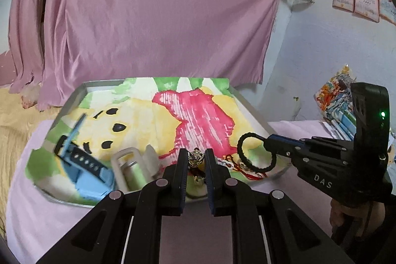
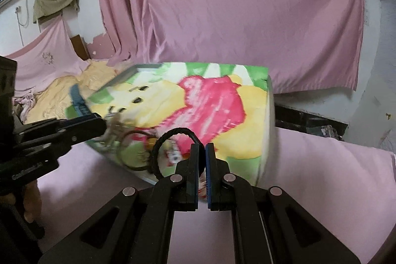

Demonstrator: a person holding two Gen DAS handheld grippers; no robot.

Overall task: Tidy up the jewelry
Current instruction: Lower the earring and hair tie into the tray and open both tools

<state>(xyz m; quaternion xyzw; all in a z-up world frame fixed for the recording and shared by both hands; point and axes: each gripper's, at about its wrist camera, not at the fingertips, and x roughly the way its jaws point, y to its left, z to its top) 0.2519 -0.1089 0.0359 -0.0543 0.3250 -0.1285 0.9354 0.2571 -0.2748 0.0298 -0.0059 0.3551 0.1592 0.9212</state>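
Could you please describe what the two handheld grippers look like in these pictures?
Both are matte black plastic. The left gripper and right gripper each have two flat fingers with blue pads on the inner faces, angular linkage arms and round silver pivot pins. Seen from the left wrist view, the right gripper's body carries white letters "DAS" and a small green light.

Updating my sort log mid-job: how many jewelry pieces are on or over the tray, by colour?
Blue strap: 1
White strap: 1
Silver charm piece, in left gripper: 1
Black braided loop, in right gripper: 1
Red thread piece: 1
Total: 5
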